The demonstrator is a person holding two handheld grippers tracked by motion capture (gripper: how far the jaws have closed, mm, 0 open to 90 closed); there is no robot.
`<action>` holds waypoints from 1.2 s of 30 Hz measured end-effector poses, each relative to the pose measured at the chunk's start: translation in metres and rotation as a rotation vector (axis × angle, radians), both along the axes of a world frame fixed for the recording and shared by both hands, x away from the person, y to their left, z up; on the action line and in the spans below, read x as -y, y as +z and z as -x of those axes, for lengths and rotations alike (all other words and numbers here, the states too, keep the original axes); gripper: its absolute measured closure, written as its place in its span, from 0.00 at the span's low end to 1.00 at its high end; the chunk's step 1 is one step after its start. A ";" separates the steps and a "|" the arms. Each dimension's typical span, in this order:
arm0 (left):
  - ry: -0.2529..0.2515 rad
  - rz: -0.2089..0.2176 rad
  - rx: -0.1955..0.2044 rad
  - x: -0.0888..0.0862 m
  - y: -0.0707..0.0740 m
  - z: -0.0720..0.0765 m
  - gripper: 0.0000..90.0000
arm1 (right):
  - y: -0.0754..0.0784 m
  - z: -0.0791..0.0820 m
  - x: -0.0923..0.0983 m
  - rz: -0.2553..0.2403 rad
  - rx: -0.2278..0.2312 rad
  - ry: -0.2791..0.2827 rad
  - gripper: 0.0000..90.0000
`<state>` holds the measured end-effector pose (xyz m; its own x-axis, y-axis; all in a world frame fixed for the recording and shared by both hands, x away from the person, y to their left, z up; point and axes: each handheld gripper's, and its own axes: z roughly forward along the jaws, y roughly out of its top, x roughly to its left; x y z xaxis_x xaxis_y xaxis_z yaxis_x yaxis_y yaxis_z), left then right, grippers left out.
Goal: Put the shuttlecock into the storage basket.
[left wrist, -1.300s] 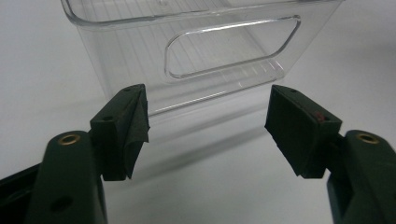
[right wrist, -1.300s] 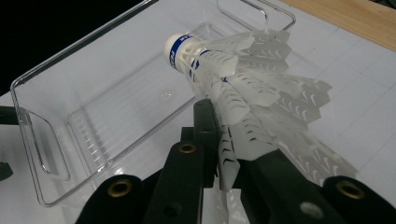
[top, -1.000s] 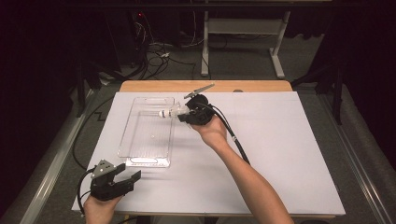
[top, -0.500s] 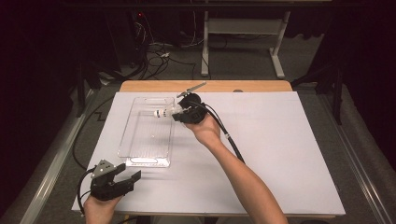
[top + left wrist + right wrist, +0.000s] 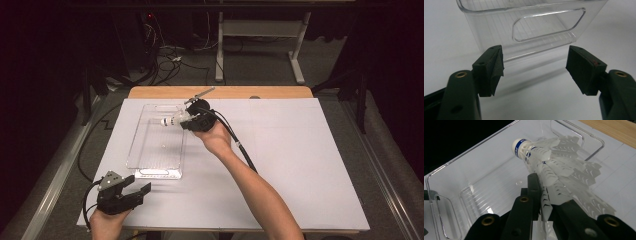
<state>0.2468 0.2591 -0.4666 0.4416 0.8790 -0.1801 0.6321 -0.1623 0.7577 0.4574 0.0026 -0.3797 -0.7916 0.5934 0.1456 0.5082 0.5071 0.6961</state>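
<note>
A white plastic shuttlecock (image 5: 170, 121) with a blue band on its cork (image 5: 520, 147) hangs above the far part of a clear plastic bin (image 5: 136, 145). My right gripper (image 5: 192, 121) is shut on the shuttlecock's skirt (image 5: 564, 175), and the cork points away from the hand over the bin (image 5: 461, 165). My left gripper (image 5: 137, 192) rests near the table's front left corner. Its jaws stand open with nothing between them (image 5: 535, 67), facing the bin's near end wall and handle cutout (image 5: 549, 27).
A white board (image 5: 300, 165) covers the table, with a strip of bare wood (image 5: 235, 92) along the far edge. The right gripper's cable (image 5: 240, 145) trails beside the forearm. Desk legs and floor cables lie beyond the table.
My right hand has carried the shuttlecock a little to the left, further over the bin. The left gripper has stayed put.
</note>
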 end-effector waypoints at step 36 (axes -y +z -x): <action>0.002 0.016 0.001 -0.001 0.001 0.001 0.35 | -0.003 -0.014 -0.047 0.008 -0.004 0.043 0.98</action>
<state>0.2459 0.2598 -0.4660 0.4396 0.8770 -0.1937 0.6318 -0.1486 0.7608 0.4709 0.0494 -0.3822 -0.8160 0.5598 0.1441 0.4885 0.5345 0.6897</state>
